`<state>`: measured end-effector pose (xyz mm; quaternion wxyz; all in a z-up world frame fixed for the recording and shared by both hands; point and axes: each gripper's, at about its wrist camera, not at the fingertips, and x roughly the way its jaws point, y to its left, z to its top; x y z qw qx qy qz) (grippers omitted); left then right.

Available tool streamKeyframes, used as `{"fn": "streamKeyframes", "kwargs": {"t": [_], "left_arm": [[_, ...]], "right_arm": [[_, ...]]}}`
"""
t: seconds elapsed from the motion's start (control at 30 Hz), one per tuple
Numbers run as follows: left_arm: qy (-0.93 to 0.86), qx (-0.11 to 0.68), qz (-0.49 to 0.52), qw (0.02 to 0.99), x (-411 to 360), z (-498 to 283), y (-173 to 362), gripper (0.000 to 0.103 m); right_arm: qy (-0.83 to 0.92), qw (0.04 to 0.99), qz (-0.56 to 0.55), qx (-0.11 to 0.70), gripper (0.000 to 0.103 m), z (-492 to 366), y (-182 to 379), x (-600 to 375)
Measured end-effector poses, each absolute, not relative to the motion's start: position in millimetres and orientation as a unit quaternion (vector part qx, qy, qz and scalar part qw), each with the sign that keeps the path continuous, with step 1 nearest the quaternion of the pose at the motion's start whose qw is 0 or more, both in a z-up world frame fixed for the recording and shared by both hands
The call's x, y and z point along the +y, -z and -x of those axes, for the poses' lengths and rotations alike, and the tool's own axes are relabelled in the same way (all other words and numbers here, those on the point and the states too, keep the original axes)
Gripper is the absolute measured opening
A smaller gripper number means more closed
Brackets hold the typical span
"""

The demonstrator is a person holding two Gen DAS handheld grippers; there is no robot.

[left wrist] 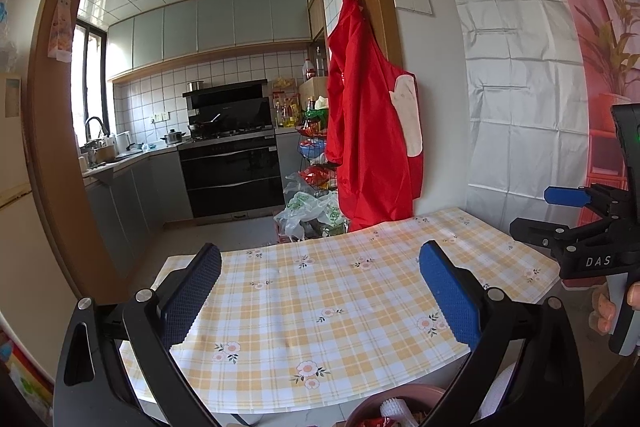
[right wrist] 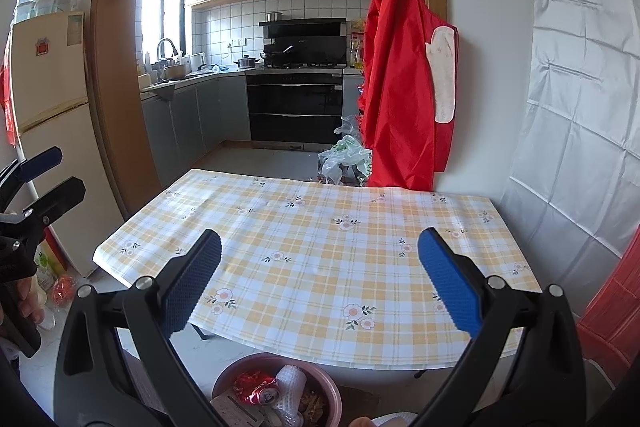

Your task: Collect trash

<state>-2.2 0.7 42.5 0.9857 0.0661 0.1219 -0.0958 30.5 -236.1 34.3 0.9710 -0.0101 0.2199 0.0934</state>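
Note:
A pink basin (right wrist: 328,393) stands on the floor just in front of the table, holding a crushed red can (right wrist: 258,387), white foam netting (right wrist: 290,389) and brown scraps. Its rim (left wrist: 400,397) also shows at the bottom of the left wrist view. My right gripper (right wrist: 320,283) hovers open above the basin and the near table edge, with nothing between its blue pads. My left gripper (left wrist: 320,291) is open too, held over the checked tablecloth (left wrist: 320,307). Each gripper appears in the other's view: the right gripper (left wrist: 536,211) at the right edge, the left gripper (right wrist: 64,171) at the left edge.
The table with the yellow checked cloth (right wrist: 320,247) stands against a white wall. A red apron (right wrist: 404,87) hangs at the kitchen doorway, with plastic bags (right wrist: 346,155) on the floor below. A fridge (right wrist: 52,147) stands at left. A red stool (right wrist: 612,315) sits at right.

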Motion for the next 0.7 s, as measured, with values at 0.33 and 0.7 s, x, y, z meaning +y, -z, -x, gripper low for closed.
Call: {"fn": "streamKeyframes", "kwargs": {"t": [0.33,0.7], "left_arm": [[0.096,0.121,-0.066,0.986,0.8,3.2,-43.0,0.097],[0.089,0.129,-0.053,0.986,8.4,0.6,-46.2,0.097]], "right_arm": [[-0.092,0.971,0.016,0.220,0.097,-29.4,-36.4,-234.7],[-0.091,0.971,0.015,0.223,0.097,-29.6,-36.2,-235.2]]}}
